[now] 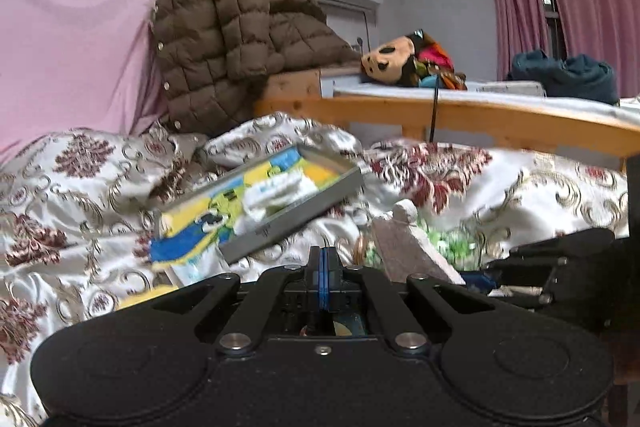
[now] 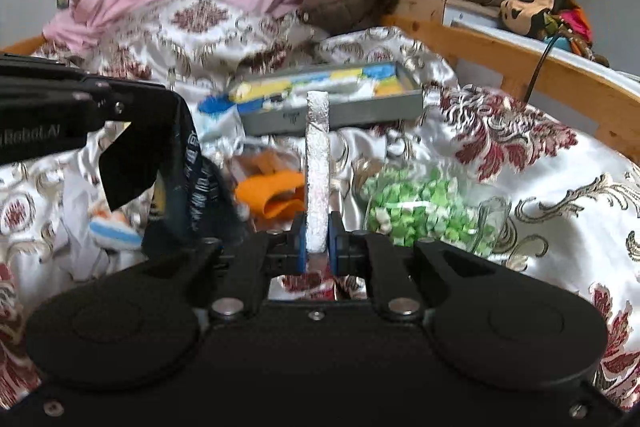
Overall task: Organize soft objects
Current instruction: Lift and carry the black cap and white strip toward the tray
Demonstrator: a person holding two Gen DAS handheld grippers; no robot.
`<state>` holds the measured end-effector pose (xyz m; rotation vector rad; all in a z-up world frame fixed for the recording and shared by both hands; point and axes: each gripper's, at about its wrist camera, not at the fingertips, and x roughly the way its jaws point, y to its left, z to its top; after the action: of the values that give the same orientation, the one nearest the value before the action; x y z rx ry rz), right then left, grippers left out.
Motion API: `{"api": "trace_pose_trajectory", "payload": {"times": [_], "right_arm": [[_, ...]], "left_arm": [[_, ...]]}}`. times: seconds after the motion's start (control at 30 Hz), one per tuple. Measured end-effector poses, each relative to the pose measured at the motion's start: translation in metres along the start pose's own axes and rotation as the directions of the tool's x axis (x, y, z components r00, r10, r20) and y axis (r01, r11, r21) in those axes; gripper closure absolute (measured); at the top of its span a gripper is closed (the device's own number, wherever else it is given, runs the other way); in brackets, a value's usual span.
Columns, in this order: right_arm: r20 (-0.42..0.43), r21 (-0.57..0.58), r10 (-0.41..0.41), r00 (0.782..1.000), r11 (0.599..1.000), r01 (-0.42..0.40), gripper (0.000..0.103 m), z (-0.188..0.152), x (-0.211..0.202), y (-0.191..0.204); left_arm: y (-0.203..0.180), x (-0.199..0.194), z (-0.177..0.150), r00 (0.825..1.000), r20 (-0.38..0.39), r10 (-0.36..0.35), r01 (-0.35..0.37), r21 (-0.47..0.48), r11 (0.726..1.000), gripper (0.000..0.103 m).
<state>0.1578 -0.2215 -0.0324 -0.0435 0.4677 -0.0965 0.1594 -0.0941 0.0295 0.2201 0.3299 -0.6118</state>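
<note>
1. The right gripper [image 2: 317, 241] is clamped on a pale, fuzzy flat piece [image 2: 317, 171], which stands upright between the blue pads [image 2: 301, 247]; from the left wrist view the same piece [image 1: 408, 243] leans to the right of the left tool.
2. The left gripper [image 1: 324, 277] has its blue pads pressed together with nothing visible between them.
3. A grey tray [image 2: 340, 113] rests tilted on the quilt [image 2: 540, 187], beyond the held piece. It holds yellow, blue and white soft items [image 1: 276, 187] (blurred, so their kinds are hard to tell).
4. An orange cloth [image 2: 272, 195] lies on the quilt just left of the held piece, and a green-and-white bundle [image 2: 420, 207] lies to its right.
5. A blue-and-white soft item [image 2: 116, 231] sits at the lower left, near the left gripper's body in the right wrist view.
6. Behind the quilt hang a pink sheet [image 1: 72, 39] and a brown puffer jacket [image 1: 232, 39].
7. A panda plush [image 1: 388, 61] lies on the wooden bed frame [image 1: 480, 119].
</note>
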Motion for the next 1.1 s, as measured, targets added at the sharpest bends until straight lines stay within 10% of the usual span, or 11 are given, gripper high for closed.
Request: {"api": "trace_pose_trajectory", "payload": {"times": [0.57, 1.1], "right_arm": [[0.362, 0.077, 0.117, 0.925, 0.985, -0.154, 0.098, 0.089, 0.023, -0.045], [0.330, 0.281, 0.039, 0.943, 0.950, -0.137, 0.098, 0.129, 0.146, -0.121]], "left_arm": [[0.019, 0.064, 0.103, 0.982, 0.042, 0.184, -0.183, -0.030, 0.983, 0.103], [0.037, 0.193, 0.168, 0.948, 0.048, 0.315, -0.315, -0.005, 0.949, 0.103]]}}
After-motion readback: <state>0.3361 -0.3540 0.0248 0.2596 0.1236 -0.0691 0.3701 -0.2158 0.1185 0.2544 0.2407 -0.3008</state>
